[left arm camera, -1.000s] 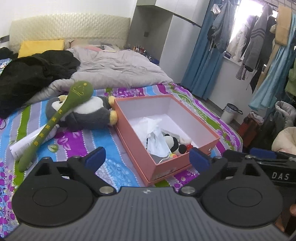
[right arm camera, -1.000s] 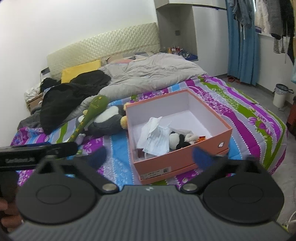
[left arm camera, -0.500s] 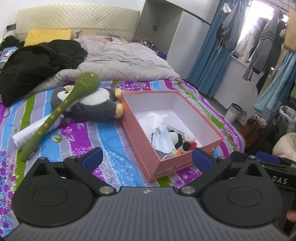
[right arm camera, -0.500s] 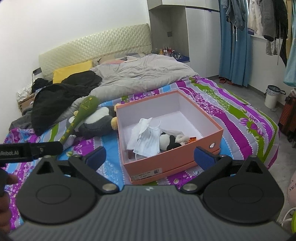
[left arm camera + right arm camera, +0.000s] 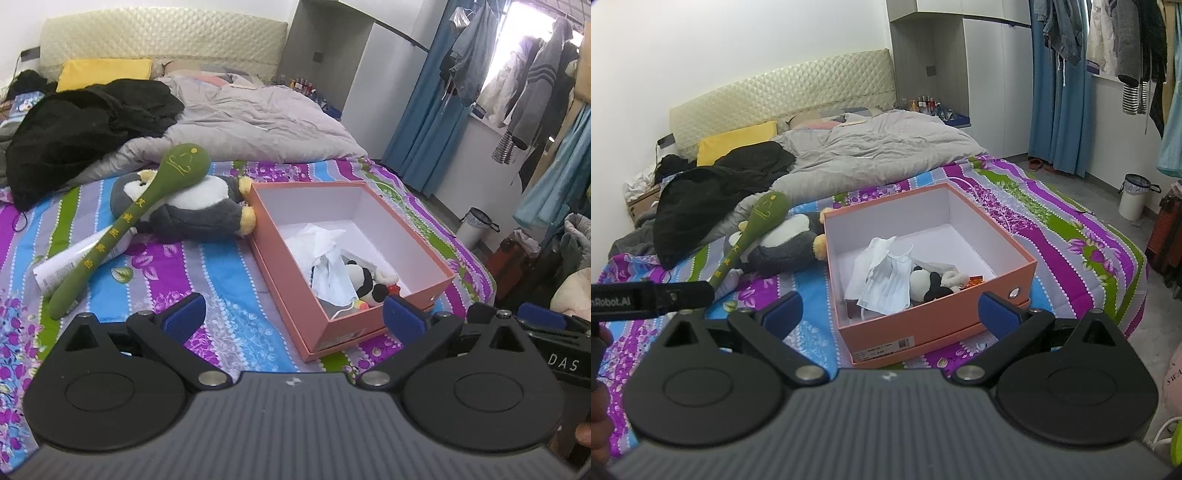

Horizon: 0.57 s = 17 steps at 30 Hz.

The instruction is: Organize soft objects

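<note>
Left hand-held gripper (image 5: 291,315) is hovering over the near part of the bed (image 5: 229,273), fingers spread wide, holding nothing; right hand-held gripper (image 5: 890,312) is doing the same, fingers wide apart and empty. The pink box (image 5: 417,254) is sitting open on the striped bedspread near the bed's foot edge, its near corner lying between the left gripper's fingertips in that view. Inside, toward the near wall, white masks (image 5: 886,280) are lying against a small panda plush (image 5: 925,284); the far half of the box floor is showing bare. The penguin plush (image 5: 195,214) is lying just beside the box's left wall, feet touching it. The green plush spoon (image 5: 122,229) is resting across the penguin, handle running down over a white tube (image 5: 70,262). A strip of open bedspread is lying between the spoon and the box. A grey duvet (image 5: 251,129) and black clothing (image 5: 81,125) are filling the head end.
</note>
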Available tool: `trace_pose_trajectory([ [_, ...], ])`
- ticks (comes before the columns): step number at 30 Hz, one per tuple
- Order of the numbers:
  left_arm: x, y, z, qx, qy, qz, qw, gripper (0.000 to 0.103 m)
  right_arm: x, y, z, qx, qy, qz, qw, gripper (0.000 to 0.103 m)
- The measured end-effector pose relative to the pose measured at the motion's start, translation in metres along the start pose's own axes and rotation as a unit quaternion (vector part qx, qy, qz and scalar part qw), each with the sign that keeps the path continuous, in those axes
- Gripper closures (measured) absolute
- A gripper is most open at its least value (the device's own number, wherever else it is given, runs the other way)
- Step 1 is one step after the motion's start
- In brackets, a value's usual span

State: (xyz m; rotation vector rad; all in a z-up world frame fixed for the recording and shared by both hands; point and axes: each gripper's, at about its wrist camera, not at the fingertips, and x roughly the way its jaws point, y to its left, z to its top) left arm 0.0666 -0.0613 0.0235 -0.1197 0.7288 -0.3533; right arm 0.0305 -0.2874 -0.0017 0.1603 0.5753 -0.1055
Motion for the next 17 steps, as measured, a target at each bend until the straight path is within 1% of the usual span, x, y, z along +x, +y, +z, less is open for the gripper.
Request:
trace_pose_trajectory([
  [10, -0.0019, -0.0038, -0.0003, 0.008, 0.0, 0.0, 1.0, 0.0, 0.0029, -0.0001, -0.0007, -0.001, 0.006, 0.001, 1.0, 0.0],
  [17, -0.0026, -0.0029, 0.0002, 0.004, 0.001, 0.002, 1.0, 0.0, 0.0018, 0.0009, -0.001, -0.004, -0.001, 0.003, 1.0, 0.0],
])
